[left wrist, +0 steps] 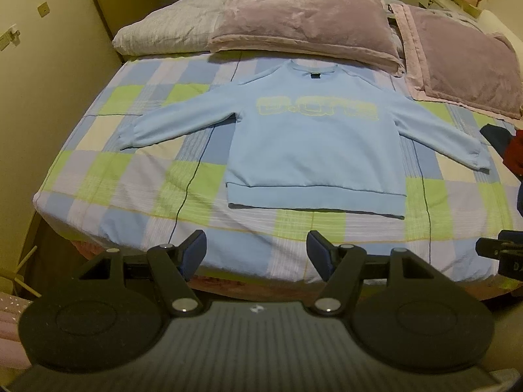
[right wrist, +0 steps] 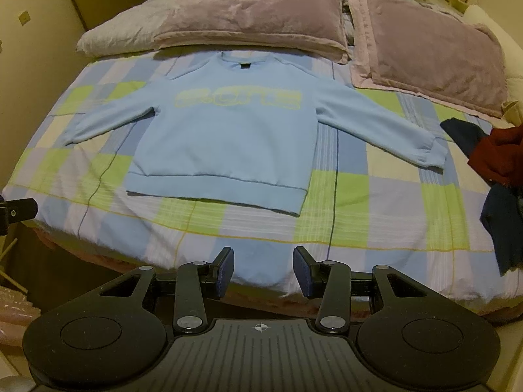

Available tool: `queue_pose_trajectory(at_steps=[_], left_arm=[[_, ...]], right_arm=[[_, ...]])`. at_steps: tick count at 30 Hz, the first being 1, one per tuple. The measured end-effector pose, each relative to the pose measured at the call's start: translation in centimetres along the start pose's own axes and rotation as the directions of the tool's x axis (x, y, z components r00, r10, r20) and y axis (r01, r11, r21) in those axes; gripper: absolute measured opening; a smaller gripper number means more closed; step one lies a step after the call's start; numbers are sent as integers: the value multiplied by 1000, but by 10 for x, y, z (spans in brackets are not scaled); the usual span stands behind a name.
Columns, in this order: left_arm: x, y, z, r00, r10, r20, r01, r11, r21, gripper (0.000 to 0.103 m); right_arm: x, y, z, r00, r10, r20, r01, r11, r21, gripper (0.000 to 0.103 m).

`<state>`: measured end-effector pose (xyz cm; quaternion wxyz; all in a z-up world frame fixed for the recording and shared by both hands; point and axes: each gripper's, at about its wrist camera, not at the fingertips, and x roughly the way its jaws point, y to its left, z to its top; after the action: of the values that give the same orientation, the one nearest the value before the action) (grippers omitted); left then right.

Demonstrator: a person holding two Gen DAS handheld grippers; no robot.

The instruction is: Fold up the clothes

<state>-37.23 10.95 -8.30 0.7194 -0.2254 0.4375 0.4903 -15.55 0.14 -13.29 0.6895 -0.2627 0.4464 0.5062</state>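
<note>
The left gripper (left wrist: 256, 254) hangs wide and empty over the checked bed's (left wrist: 108, 192) near edge; the light blue sweatshirt (left wrist: 313, 150) lies flat mid-bed, sleeves spread; the right gripper (right wrist: 263, 271) is narrower, empty; dark clothes (right wrist: 500, 160), perhaps piled, lie rightmost.

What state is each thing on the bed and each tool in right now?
Sweatshirt: laid flat, front up, sleeves spread, unfolded.
Left tool: open, empty, above the bed's near edge.
Right tool: open, empty, narrower gap than the left.
Dark clothes: heaped unfolded at the bed's right side.
Pillows: lying at the head of the bed.
</note>
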Motion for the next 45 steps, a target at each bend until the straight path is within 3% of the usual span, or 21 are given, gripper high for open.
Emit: queue_pose_trajectory(at_steps=[23, 31, 36, 40, 45], left_arm=[[24, -3, 8, 999, 27, -27, -28, 998, -53, 65], [57, -1, 37, 999, 8, -33, -10, 999, -50, 65], [85, 21, 68, 1000, -21, -5, 20, 994, -107, 65], [117, 59, 96, 999, -51, 17, 54, 975, -215, 64], [172, 126, 122, 994, -107, 30, 110, 905, -412, 65]], right_arm=[[18, -15, 19, 1000, 30, -10, -30, 999, -18, 44], [42, -18, 40, 999, 11, -30, -11, 1000, 5, 44], [59, -29, 64, 1000, 14, -12, -13, 998, 65, 44], [72, -48, 88, 995, 54, 80, -67, 982, 176, 44], [102, -62, 128, 989, 55, 140, -90, 960, 264, 44]])
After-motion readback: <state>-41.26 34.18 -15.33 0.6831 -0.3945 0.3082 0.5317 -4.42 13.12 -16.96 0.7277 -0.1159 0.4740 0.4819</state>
